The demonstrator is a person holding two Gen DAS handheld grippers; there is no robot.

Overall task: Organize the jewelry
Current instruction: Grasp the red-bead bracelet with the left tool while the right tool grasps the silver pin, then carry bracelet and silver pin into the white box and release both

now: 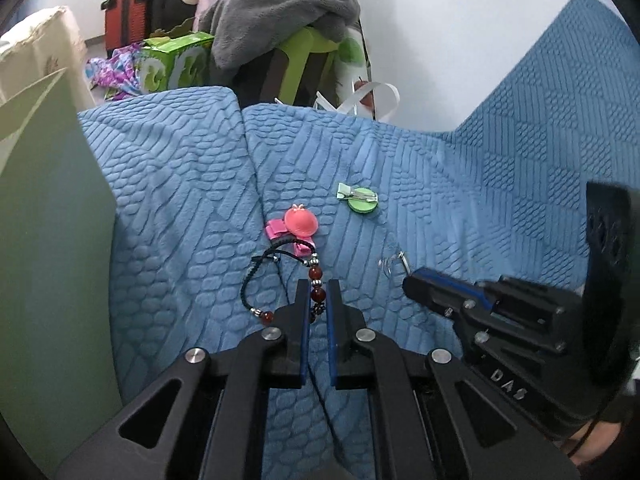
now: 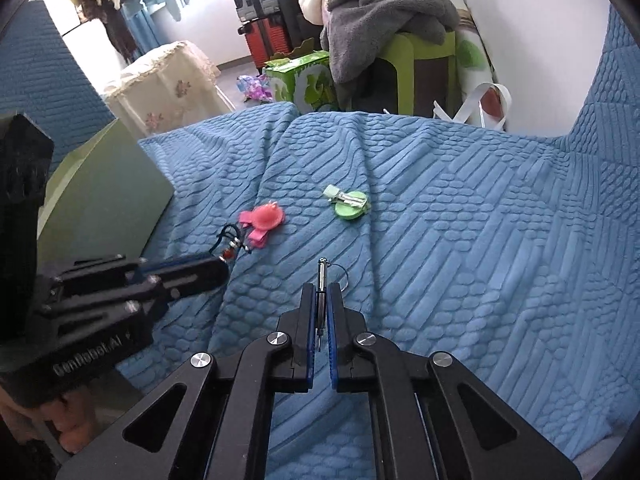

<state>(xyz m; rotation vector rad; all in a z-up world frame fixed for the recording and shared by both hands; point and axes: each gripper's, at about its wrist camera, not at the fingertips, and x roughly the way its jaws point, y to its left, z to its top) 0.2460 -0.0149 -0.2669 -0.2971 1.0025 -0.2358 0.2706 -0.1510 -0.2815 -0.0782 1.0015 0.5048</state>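
1. Left wrist view: my left gripper [image 1: 319, 300] is pinched narrow on the black braided cord bracelet with dark red and silver beads [image 1: 280, 280]. The bead strand runs along the finger axis, between the blue pads; the cord loop hangs out to the left over the blue textured quilted cover [image 1: 440, 184].
2. Same view: the pink round hair clip with a pink bow [image 1: 298, 226] lies just past the bracelet's far end. The green round hair clip on a pale metal bar [image 1: 358, 199] sits further out and right, apart from it.
3. Same view: the right gripper [image 1: 412, 282] comes in from the right; a thin clear ring and metal tip show at its nose.
4. Right wrist view: my right gripper [image 2: 321, 304] is clamped on a slim silver metal pendant with a thin wire ring [image 2: 322, 280]. Its long axis lines up with the fingers and its tip pokes out ahead.
5. Same view: the left gripper [image 2: 218, 270] is left of mine, beads at its tip.
6. My read: both hands are loaded. The left is nearer the pink clip, the right nearer the green one.
7. No jewelry box is identifiable; a pale green panel [image 2: 104, 184] stands at the left.
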